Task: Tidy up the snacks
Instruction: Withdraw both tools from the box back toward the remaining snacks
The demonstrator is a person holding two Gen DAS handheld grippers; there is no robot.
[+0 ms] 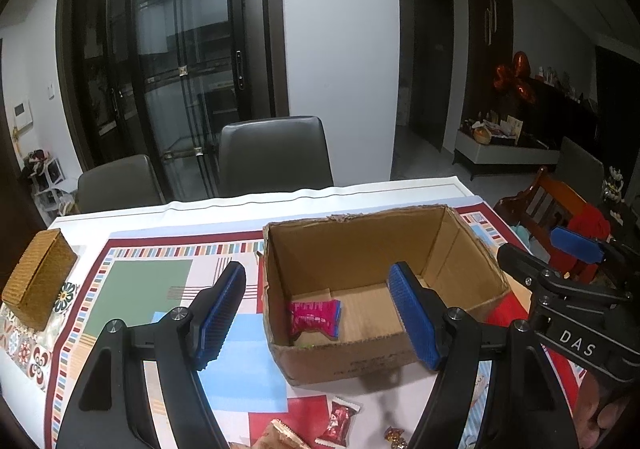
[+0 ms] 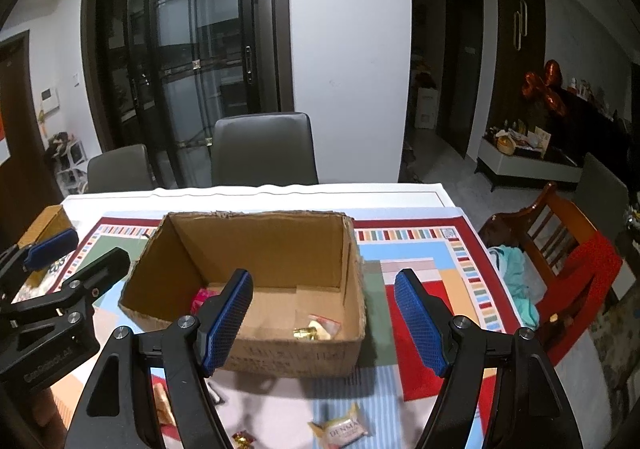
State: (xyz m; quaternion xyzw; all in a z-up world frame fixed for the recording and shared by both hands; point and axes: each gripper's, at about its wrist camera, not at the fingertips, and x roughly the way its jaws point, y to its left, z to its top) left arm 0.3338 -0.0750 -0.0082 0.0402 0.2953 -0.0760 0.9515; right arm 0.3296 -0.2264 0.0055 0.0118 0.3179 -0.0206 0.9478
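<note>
An open cardboard box [image 1: 360, 241] [image 2: 256, 241] stands on the patterned tablecloth. Inside it lie a pink wrapped snack [image 1: 314, 317] [image 2: 202, 297] and, in the right wrist view, a gold candy [image 2: 306, 333] with a clear packet. My left gripper [image 1: 316, 317] is open above the box's near left side, nothing between its blue pads. My right gripper [image 2: 324, 321] is open over the box's near right wall, also empty. Loose snacks lie in front of the box: a red packet [image 1: 340, 421], a tan packet [image 1: 280, 435], a small gold-red candy [image 1: 394, 435] [image 2: 242, 439] and a cream packet [image 2: 344, 427].
A woven box [image 1: 38, 279] sits at the table's left edge. Two grey chairs [image 1: 274, 155] stand behind the table, a wooden chair [image 2: 560, 245] with red and teal cloth at its right. The right gripper's body [image 1: 572, 281] shows in the left wrist view.
</note>
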